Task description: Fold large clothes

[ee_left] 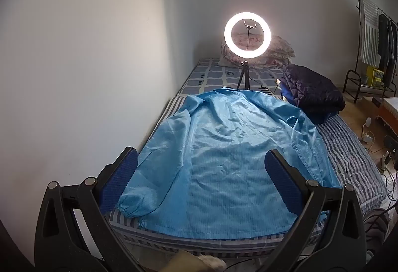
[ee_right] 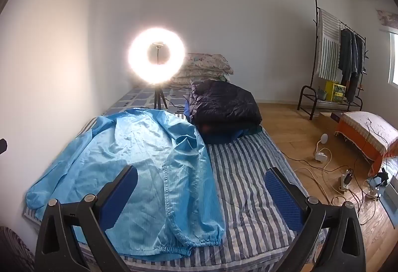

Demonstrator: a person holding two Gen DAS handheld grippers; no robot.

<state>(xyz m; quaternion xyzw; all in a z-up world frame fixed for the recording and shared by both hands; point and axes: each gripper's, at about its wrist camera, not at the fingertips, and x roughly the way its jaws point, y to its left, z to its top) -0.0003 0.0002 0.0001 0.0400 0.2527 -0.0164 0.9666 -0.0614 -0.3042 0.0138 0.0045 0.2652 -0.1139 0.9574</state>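
A large light-blue jacket (ee_left: pixel 219 147) lies spread flat on the striped bed (ee_left: pixel 348 155), back up, hem toward me, both sleeves with elastic cuffs stretched down its sides. In the right wrist view the same jacket (ee_right: pixel 139 160) fills the bed's left half. My left gripper (ee_left: pixel 201 160) hovers open above the jacket's lower part, nothing between its blue pads. My right gripper (ee_right: pixel 201 180) is open too, over the jacket's right sleeve and the bare striped cover (ee_right: pixel 248 185). Neither touches the cloth.
A lit ring light on a tripod (ee_left: pixel 247 34) stands on the bed beyond the jacket's collar, with a cable. A folded dark puffer jacket (ee_right: pixel 223 103) lies at the far right, stacked pillows (ee_right: pixel 206 65) behind. A wall runs along the left. Cables and power strips (ee_right: pixel 345 177) litter the wooden floor.
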